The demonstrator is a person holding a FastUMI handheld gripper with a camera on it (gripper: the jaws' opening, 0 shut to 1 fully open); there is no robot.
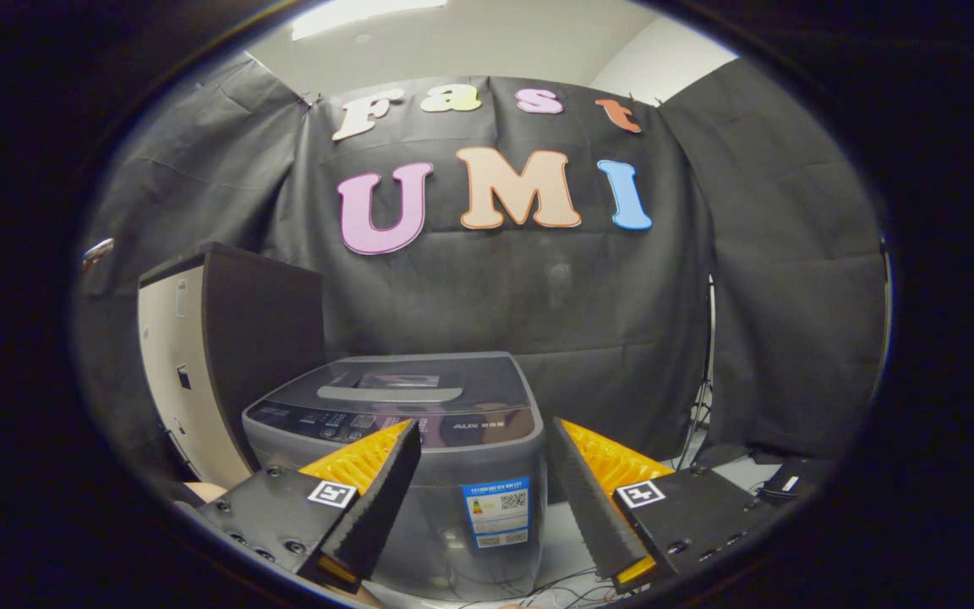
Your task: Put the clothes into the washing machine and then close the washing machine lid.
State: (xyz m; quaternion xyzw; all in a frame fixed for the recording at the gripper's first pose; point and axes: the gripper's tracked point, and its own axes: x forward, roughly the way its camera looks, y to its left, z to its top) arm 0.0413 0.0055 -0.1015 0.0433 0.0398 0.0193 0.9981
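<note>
While your gripper [483, 431] hangs with its jaws spread wide and nothing between them, the grey top-loading washing machine [419, 440] stands just ahead, its lid [407, 385] lying flat and shut. The jaws hide parts of its front and control panel. A dark cabinet [233, 338] stands just beside the machine, its lower part cut off.

Washer [419, 440]: one, lid down. Cabinet [225, 355]: one. Gripper [483, 431]: one, two fingers [381, 499] spread apart, empty. Labels [496, 512]: one.
</note>
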